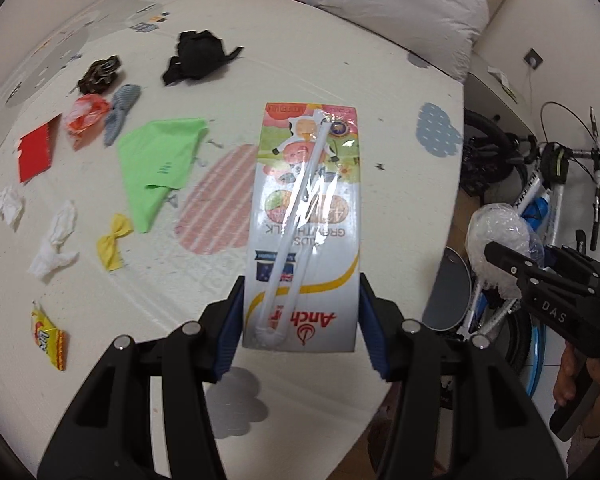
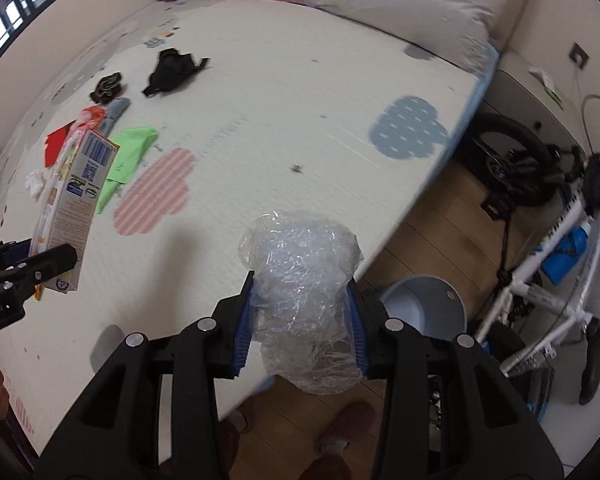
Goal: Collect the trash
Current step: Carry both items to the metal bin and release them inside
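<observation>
We grip a glossy milk carton (image 1: 300, 236), a flat-sided box with a white bent straw under clear film, between the ribbed blue pads of our left tool (image 1: 300, 320) at lower centre of the left view. Our right tool (image 2: 300, 320) pinches a crinkled ball of clear plastic wrap (image 2: 304, 300) at lower centre of the right view. Behind both lies a cream bed (image 2: 280, 120) printed with clouds; crumpled tissues (image 1: 54, 240), a green cloth (image 1: 160, 164), red paper (image 1: 36, 152) and a yellow wrapper (image 1: 49, 338) litter its left side. A round grey bin (image 2: 424, 308) stands on the wooden floor, half hidden by the right tool; we cannot make out any contents.
</observation>
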